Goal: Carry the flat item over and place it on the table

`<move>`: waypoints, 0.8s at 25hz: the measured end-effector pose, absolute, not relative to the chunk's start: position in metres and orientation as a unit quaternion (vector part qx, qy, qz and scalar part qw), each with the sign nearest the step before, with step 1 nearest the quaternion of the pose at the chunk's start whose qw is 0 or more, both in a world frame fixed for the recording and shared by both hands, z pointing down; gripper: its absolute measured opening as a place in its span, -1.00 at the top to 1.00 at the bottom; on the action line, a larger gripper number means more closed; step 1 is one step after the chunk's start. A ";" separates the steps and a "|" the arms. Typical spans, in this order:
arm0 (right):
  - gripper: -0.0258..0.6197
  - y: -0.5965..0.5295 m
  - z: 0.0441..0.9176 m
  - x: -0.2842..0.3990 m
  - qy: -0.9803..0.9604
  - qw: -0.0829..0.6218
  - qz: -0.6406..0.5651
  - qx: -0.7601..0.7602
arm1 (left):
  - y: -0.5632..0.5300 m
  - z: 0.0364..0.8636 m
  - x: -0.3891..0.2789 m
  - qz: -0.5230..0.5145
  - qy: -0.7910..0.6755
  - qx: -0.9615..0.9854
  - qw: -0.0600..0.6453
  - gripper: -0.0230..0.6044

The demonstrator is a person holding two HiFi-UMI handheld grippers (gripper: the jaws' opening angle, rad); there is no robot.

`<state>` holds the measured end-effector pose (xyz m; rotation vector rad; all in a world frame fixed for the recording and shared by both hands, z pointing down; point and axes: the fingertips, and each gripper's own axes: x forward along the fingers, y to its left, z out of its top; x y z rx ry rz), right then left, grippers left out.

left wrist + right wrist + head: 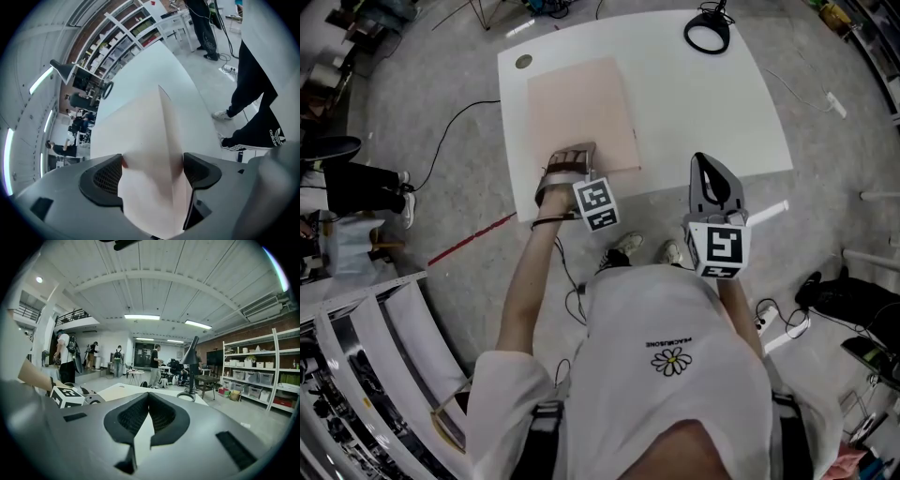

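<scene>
A white table stands in a workshop with a concrete floor. I have the left gripper at the near edge, jaws spread wide. The sheet lies flat on the table between them, its long axis running straight ahead from the jaws. The right gripper hovers to the right, jaws together on nothing.

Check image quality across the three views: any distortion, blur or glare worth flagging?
Head view: even light, soft shadows, the edges of the table bow slightly. Left gripper view: heavy fisheye with dark corners; the pink sheet goes soft close to the lens. Right gripper view: same fisheye bending, the ceiling light strips are bright, and the jaws near the lens look slightly soft.
</scene>
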<state>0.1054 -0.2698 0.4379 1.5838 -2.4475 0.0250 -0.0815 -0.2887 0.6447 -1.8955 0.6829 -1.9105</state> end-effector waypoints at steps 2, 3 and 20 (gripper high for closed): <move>0.88 -0.271 0.438 0.107 -0.834 0.112 0.009 0.541 | -0.289 0.644 -0.080 -0.677 0.237 -0.673 0.178 -0.42; 0.88 -0.271 0.437 0.107 -0.834 0.111 0.009 0.541 | -0.288 0.643 -0.079 -0.678 0.235 -0.674 0.177 -0.42; 0.88 -0.289 0.413 0.118 -0.836 0.071 -0.015 0.544 | -0.290 0.604 -0.077 -0.666 0.259 -0.676 0.181 -0.43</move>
